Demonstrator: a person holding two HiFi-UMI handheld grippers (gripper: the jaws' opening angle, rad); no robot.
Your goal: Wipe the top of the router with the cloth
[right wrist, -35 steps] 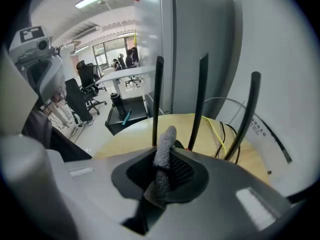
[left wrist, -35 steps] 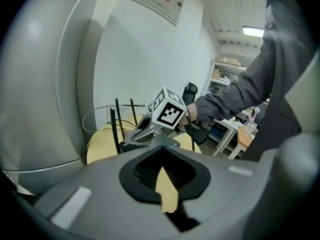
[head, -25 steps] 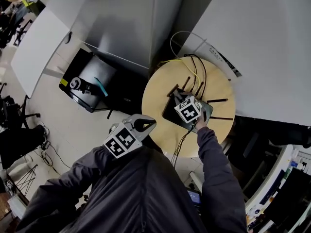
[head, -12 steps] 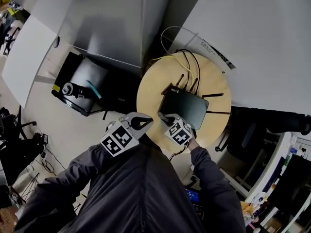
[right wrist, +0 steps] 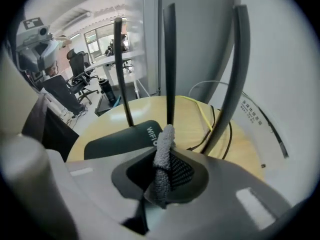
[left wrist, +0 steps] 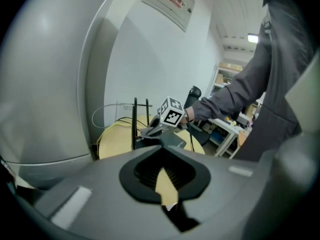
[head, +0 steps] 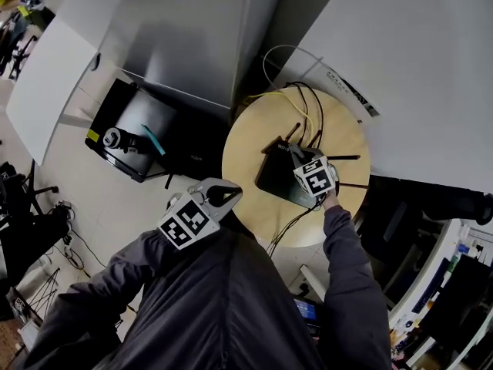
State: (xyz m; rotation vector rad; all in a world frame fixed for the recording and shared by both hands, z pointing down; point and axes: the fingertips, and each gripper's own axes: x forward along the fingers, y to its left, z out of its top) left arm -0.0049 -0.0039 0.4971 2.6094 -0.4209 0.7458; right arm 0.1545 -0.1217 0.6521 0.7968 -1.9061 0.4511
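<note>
Right hand-held gripper (right wrist: 161,176) was clenched on the grey cloth (right wrist: 164,149). A bunched fold stood up out of the jaws, pinched between the ribbed pads. From the head view the right hand-held gripper (head: 300,160) sat over the right part of the black router (head: 276,177), marker cube up, grey sleeve (head: 343,268) behind it. Cloth tip lined up with the router (right wrist: 122,140) top next to the "WIFI" print (actual contact not confirmable from any view).

Left hand-held gripper (left wrist: 165,176) had its jaws drawn together on nothing, with only a thin sliver of counter showing through the slit. It hung off the near-left edge of the counter (head: 250,141), well apart from the router, pointing toward it (head: 223,193). Its camera saw the right hand-held gripper (left wrist: 150,131) angled down onto the router (left wrist: 175,140).

Router lay flat on the round wooden counter (right wrist: 200,119), slightly right of centre. Antennas (right wrist: 170,59) were upright at its back edge, and two more stuck out sideways to the right (head: 345,159). Yellow cable (head: 296,102) and black cables (head: 320,110) ran from the router's back toward the wall, with a white cable loop (head: 271,64) behind them.

Black case (head: 127,141) sat on the floor to the left, open side up, well apart from the counter.
</note>
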